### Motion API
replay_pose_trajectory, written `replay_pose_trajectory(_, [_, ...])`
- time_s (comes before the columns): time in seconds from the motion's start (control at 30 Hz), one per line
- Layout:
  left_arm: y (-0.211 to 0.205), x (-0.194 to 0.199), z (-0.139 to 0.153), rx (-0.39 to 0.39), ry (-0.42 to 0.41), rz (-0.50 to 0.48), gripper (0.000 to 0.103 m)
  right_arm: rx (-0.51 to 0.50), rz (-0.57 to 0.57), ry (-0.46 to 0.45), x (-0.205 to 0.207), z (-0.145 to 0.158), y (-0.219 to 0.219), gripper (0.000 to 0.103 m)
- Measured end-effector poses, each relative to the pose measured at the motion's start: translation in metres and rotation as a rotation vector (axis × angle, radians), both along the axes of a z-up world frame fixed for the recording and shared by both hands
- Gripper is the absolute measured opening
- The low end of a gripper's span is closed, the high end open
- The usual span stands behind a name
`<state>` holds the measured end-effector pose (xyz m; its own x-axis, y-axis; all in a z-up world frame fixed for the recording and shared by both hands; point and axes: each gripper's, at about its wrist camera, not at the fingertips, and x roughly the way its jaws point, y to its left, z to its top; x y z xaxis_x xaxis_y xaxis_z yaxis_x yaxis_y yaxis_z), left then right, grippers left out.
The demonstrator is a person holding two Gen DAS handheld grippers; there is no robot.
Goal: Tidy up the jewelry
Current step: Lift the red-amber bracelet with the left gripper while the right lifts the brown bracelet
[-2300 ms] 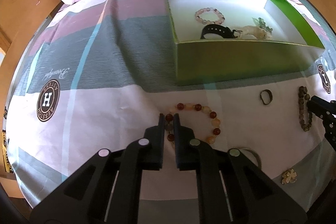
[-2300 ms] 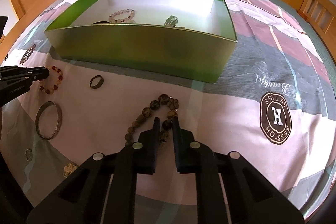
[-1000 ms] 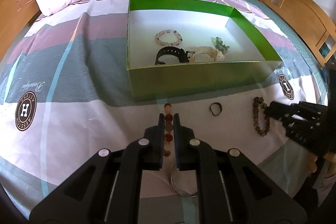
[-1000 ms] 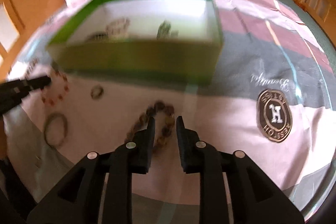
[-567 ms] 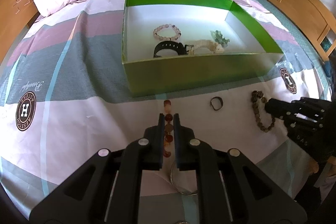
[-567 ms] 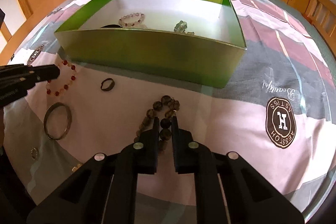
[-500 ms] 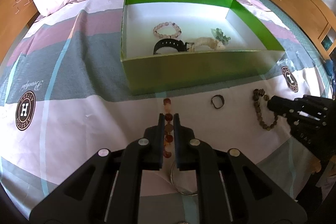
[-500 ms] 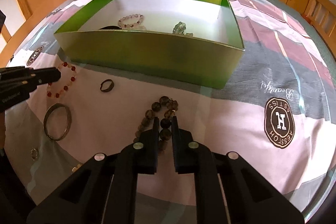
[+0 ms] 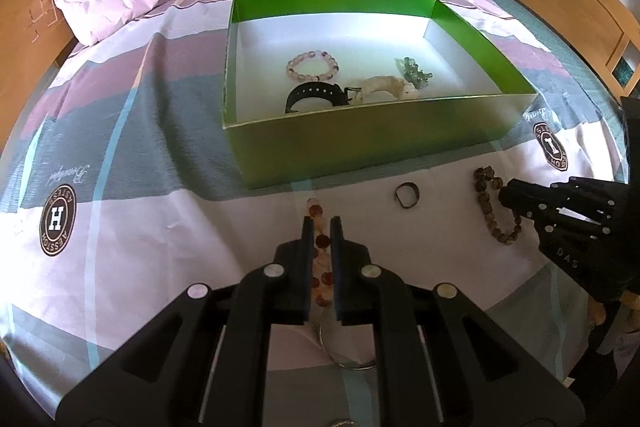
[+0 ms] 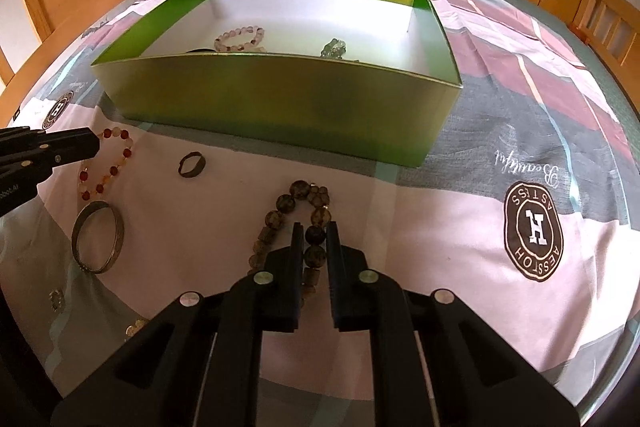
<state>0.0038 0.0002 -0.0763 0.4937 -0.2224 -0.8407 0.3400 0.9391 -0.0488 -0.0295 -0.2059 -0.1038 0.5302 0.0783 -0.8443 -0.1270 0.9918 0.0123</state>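
Now L gripper [image 9: 319, 223] clamps glossy red-amber bead bracelet [image 9: 320, 243]; R gripper [image 10: 314, 227] clamps mottled brown bead strand [image 10: 280, 217].

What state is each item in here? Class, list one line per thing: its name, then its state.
Green box: open, no lid, holding jewelry.
Left gripper: shut on the red bead bracelet.
Right gripper: shut on the brown bead bracelet.
Dark ring: loose on the bedsheet.
Metal bangle: lying flat on the bedsheet.
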Motion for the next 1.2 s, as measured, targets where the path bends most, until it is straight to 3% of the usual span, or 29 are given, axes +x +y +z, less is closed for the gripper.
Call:
replay_pose_trajectory(0.6, [-0.007,-0.003,-0.007,0.034,0.008,-0.022,0.008,-0.015,-0.015,0.033,0.002,-0.007,-0.001,0.012])
replay_pose_trajectory(0.77, [-0.008,-0.003,-0.009,0.039,0.013,-0.023,0.008,-0.027,-0.035,0.030,0.003,-0.009,-0.002,0.032])
replay_pose_trajectory(0.87, [-0.008,-0.003,-0.010,0.042,0.015,-0.024,0.008,-0.021,-0.035,0.033,0.002,-0.010,-0.003,0.033])
replay_pose_trajectory(0.93, [-0.008,-0.003,-0.011,0.044,0.016,-0.024,0.008,-0.011,-0.021,0.034,0.001,-0.009,-0.002,0.031])
replay_pose_trajectory(0.97, [-0.008,-0.003,-0.011,0.045,0.016,-0.024,0.008,-0.002,-0.008,0.037,0.002,-0.009,-0.002,0.015])
replay_pose_trajectory(1.0, [-0.008,-0.003,-0.011,0.046,0.016,-0.024,0.008,-0.008,0.000,0.034,0.002,-0.008,0.001,0.011])
replay_pose_trajectory(1.2, [-0.002,-0.004,0.005,0.014,-0.013,-0.021,0.007,0.060,0.033,-0.028,-0.002,0.013,0.004,0.011])
